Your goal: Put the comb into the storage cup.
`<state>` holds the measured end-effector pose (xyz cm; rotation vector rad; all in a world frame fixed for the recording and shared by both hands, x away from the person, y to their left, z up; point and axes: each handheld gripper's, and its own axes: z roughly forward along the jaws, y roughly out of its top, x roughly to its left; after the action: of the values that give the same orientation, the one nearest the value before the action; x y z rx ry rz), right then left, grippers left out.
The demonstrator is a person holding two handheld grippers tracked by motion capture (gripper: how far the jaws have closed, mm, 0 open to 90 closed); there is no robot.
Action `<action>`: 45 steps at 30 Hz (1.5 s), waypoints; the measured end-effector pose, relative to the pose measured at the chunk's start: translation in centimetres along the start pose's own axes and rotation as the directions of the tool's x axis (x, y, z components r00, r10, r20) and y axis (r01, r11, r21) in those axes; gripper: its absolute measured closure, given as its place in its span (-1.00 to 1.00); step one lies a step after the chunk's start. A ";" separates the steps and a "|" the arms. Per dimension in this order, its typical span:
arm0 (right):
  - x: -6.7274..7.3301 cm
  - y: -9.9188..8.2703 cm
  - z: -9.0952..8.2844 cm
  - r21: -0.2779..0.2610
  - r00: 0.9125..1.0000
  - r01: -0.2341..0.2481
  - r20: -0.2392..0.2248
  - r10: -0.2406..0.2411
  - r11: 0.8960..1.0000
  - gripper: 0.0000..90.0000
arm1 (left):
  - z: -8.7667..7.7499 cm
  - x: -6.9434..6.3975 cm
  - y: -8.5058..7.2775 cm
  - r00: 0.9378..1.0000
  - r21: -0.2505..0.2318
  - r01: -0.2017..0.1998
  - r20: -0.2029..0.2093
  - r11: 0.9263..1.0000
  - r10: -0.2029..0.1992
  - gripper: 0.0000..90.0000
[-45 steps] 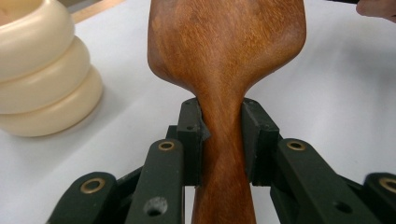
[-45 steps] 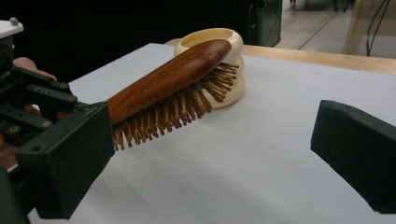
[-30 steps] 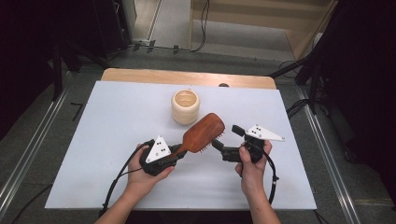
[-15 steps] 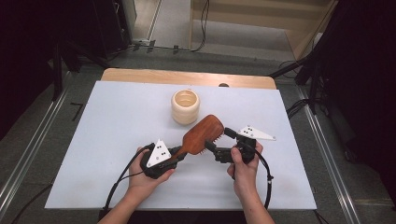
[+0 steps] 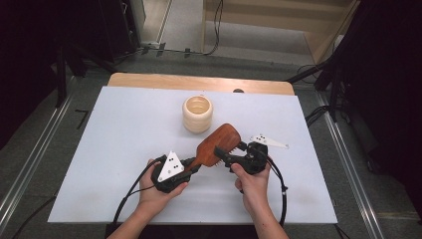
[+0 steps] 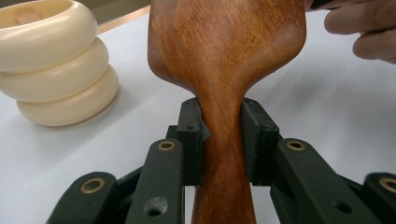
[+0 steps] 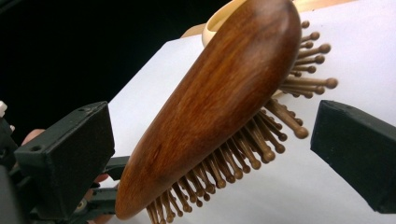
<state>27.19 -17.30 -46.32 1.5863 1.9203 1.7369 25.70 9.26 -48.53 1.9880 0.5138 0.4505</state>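
Observation:
A brown wooden hairbrush hangs just above the white table top, its head pointing away and to the right. My left gripper is shut on its narrow handle; in the left gripper view both pads press the handle of the hairbrush. My right gripper comes in from the right and stands open. In the right gripper view its jaws stand wide on either side of the hairbrush head without touching it: one by the smooth back, the other by the bristles.
A cream ribbed cup stands upright on the white table top just beyond the brush, and is also seen as the cup at the left. A wooden board edge runs along the far side. Cables trail toward the near edge.
My right gripper has moved left toward the brush, so its open jaws now flank the brush head. The left gripper has held the handle nearly still.

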 end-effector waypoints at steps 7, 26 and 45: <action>-0.2 -0.1 0.3 -0.009 0.997 -0.071 0.001 0.071 0.997 -0.90 | 0.2 -0.7 0.1 1.000 -0.016 -0.006 0.008 1.000 0.006 0.61; -1.2 -0.6 0.9 0.059 0.971 -0.222 -0.078 0.226 0.973 -0.18 | 1.0 -1.6 -0.4 0.999 -0.021 -0.018 0.050 1.000 0.019 0.60; -0.5 -0.1 -1.0 -0.049 0.982 -0.035 -0.186 0.025 0.998 0.14 | -1.1 1.8 -1.3 0.977 -0.085 0.191 0.118 0.978 -0.180 -0.75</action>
<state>26.72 -18.31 -46.30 1.4916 1.9205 1.9939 26.44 11.54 -49.07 1.8408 0.5913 0.2441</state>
